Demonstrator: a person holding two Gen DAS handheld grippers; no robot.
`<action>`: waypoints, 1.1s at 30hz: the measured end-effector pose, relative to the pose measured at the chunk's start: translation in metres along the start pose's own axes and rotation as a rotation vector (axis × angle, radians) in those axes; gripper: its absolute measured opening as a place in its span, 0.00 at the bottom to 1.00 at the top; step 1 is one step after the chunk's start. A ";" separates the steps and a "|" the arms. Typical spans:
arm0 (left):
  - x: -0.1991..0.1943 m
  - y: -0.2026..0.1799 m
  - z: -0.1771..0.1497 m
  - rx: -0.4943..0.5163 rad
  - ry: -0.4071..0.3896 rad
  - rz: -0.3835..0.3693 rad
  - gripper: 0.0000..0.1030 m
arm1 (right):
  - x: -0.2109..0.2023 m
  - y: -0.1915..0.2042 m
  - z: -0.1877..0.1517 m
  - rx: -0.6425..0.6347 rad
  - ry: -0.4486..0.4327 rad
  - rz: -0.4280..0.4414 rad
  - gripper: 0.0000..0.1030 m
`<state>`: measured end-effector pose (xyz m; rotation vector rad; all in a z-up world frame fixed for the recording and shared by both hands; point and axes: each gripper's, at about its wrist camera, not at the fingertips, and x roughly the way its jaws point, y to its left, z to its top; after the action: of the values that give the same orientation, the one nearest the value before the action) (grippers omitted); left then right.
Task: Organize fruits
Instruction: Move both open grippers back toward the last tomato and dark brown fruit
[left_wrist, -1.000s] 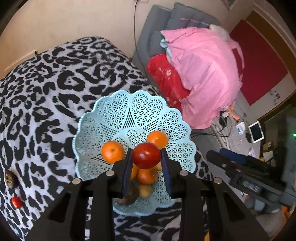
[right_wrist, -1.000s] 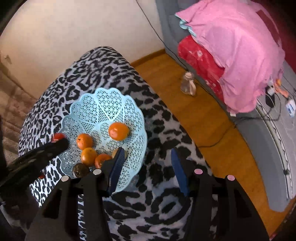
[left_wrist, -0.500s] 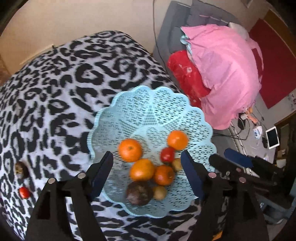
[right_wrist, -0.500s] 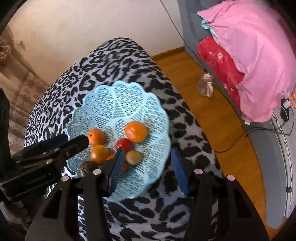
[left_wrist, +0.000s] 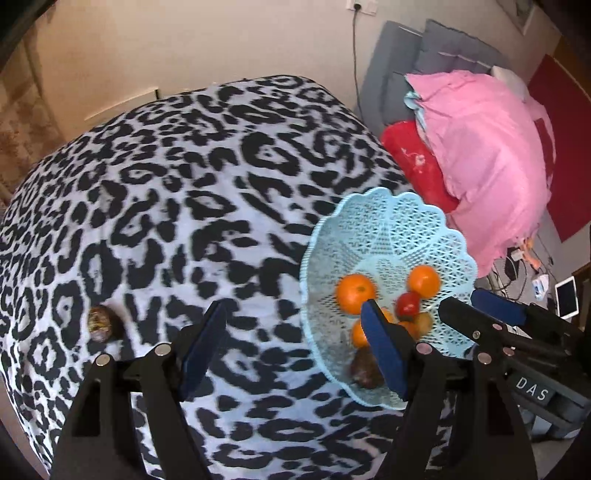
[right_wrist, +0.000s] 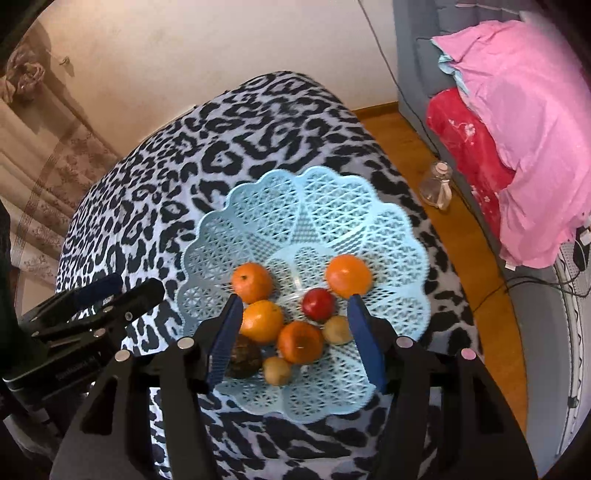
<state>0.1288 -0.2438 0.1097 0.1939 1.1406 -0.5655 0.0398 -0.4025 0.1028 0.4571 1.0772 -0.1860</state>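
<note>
Right wrist view: we see the light blue lattice basket (right_wrist: 306, 206) on the leopard-print table (right_wrist: 229, 136). It holds four oranges (right_wrist: 252, 281), a red apple (right_wrist: 318, 303), two small tan fruits (right_wrist: 337, 329) and a dark brown fruit (right_wrist: 243, 356), all clustered in its near half. The right gripper (right_wrist: 293, 339) hovers above this cluster; its jaws are opening, with nothing pressed between the pads. The left gripper (right_wrist: 110, 291) shows at the left edge, beside the basket.

Left wrist view: we note the left gripper (left_wrist: 295, 347) with jaws wide apart and empty, over bare table to the left of the basket (left_wrist: 388, 225). One dark round fruit (left_wrist: 100, 325) lies on the table (left_wrist: 207, 155), well apart from the basket. A pink blanket (left_wrist: 491, 155) covers the grey sofa (left_wrist: 399, 62) behind.
</note>
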 end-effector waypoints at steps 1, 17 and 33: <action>-0.001 0.005 -0.002 -0.005 -0.002 0.006 0.73 | 0.001 0.004 0.000 -0.007 0.001 0.001 0.59; -0.020 0.060 -0.019 -0.076 -0.026 0.058 0.73 | 0.006 0.051 -0.003 -0.060 0.012 0.016 0.60; -0.033 0.119 -0.049 -0.166 -0.008 0.136 0.73 | 0.021 0.100 -0.014 -0.115 0.040 0.068 0.60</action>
<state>0.1411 -0.1110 0.1028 0.1255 1.1513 -0.3489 0.0745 -0.3052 0.1058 0.3945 1.1041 -0.0550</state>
